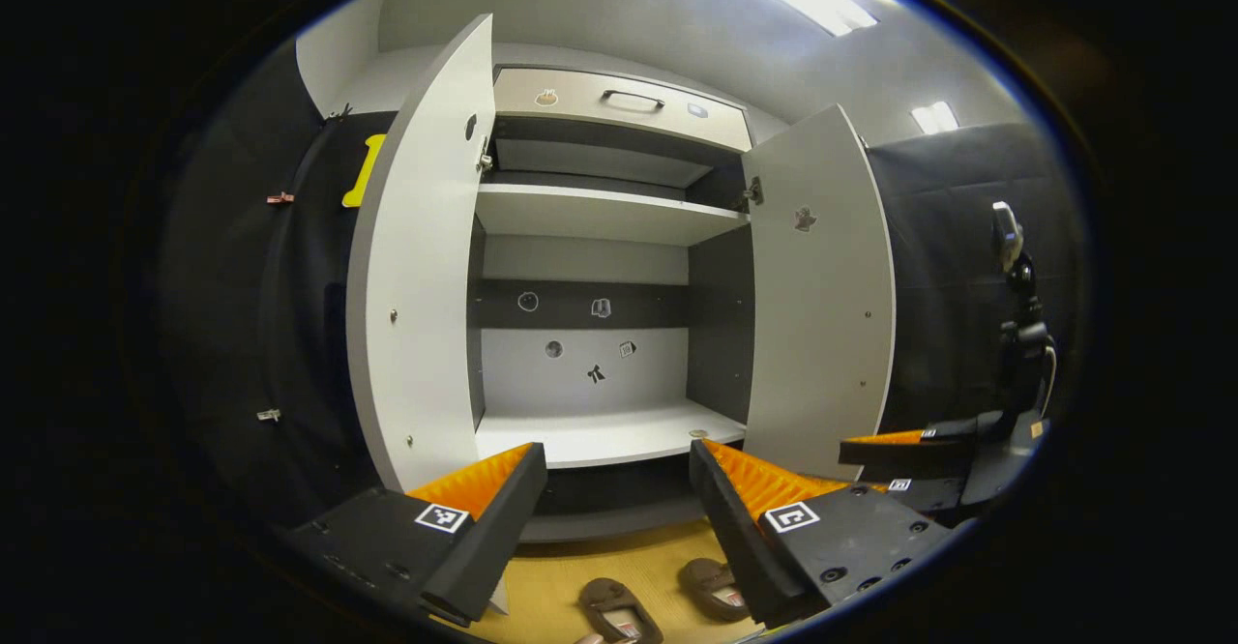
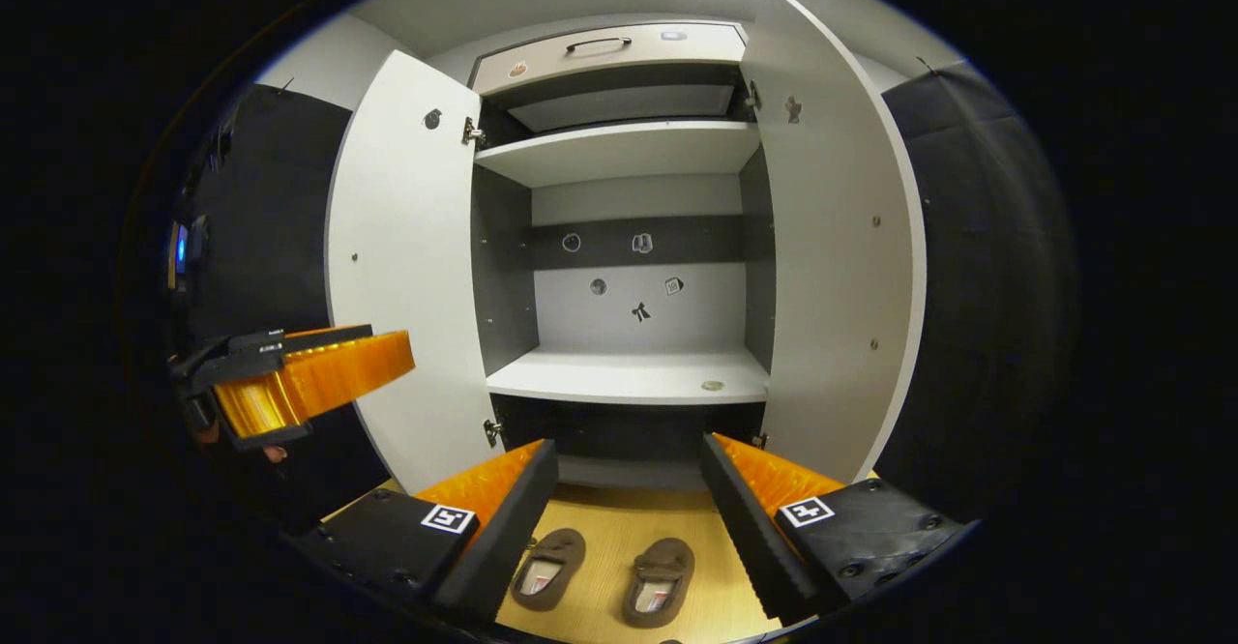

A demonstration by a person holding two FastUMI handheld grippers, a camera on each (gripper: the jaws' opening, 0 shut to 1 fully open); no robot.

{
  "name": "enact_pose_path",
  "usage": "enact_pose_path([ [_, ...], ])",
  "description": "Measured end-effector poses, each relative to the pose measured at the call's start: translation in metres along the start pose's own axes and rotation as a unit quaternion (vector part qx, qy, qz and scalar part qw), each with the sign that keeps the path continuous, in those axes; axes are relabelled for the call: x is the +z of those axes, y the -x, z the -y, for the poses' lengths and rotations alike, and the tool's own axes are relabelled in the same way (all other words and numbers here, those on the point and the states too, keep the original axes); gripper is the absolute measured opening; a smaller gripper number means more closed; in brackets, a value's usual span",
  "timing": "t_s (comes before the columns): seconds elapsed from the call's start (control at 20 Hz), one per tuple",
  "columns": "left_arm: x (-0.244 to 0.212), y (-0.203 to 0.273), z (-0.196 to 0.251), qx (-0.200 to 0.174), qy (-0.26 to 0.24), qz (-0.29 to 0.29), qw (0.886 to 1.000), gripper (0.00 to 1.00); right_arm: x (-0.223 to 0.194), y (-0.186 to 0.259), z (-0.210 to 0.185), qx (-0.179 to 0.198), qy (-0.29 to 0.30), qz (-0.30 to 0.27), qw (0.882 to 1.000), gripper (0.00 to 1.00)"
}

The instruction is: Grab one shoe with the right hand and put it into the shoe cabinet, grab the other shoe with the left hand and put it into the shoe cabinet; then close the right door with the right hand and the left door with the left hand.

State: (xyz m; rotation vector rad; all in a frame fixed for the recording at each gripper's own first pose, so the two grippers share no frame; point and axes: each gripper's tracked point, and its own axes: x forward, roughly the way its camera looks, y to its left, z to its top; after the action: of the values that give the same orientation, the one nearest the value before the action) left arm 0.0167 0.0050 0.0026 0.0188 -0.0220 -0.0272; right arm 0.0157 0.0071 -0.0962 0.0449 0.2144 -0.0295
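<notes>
Facing the open shoe cabinet (image 1: 600, 238) with both grippers held up in front of it. My left gripper (image 1: 617, 489) has its fingers spread wide apart, nothing between them. My right gripper (image 2: 629, 484) is the same, fingers well apart and gripping nothing.

Both doors stand open: left door (image 1: 421, 267) swung out on the left side, right door (image 1: 820, 296) swung out on the right. Same in the right gripper view, left door (image 2: 406, 267), right door (image 2: 837, 248), cabinet (image 2: 629, 151) between them. Lower shelf (image 1: 604, 433) is bare apart from a small round mark near its front right; upper shelf (image 1: 600, 214) above it. Drawer with a dark handle (image 1: 633, 98) sits at the top. Small stickers on the back panel, too small to read.

Two brown shoes lie on the wooden floor (image 2: 619, 528) in front of the cabinet, side by side, not touching. In the right gripper view the left shoe (image 2: 548, 567) and right shoe (image 2: 660, 581) sit low between my fingers, openings toward me. In the left gripper view the left shoe (image 1: 619, 610) and right shoe (image 1: 714, 588) sit at the bottom edge, the right one partly behind my finger.

Right gripper is seen off to the right in the left gripper view (image 1: 904, 465); left gripper is seen off to the left in the right gripper view (image 2: 290, 378).
</notes>
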Motion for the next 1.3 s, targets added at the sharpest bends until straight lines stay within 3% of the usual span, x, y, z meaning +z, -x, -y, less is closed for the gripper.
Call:
enact_pose_path([
  [0.5, 0.004, -0.006, 0.004, 0.01, -0.006, 0.016, 1.0, 0.95, -0.149, -0.022, 0.012, 0.001, -0.031, -0.133, 0.991, 0.97],
  [0.9, -0.03, -0.011, 0.01, 0.005, 0.02, -0.021, 1.0, 0.94, -0.25, -0.042, 0.018, -0.001, -0.047, -0.212, 0.976, 0.94],
  [1.1, -0.042, -0.015, 0.0, 0.02, 0.043, -0.032, 0.998, 0.94, -0.294, -0.056, 0.021, -0.003, -0.059, -0.248, 0.967, 0.89],
  [1.3, -0.054, -0.021, -0.012, 0.039, 0.052, -0.039, 0.997, 0.94, -0.329, -0.07, 0.026, -0.005, -0.06, -0.276, 0.959, 0.78],
])
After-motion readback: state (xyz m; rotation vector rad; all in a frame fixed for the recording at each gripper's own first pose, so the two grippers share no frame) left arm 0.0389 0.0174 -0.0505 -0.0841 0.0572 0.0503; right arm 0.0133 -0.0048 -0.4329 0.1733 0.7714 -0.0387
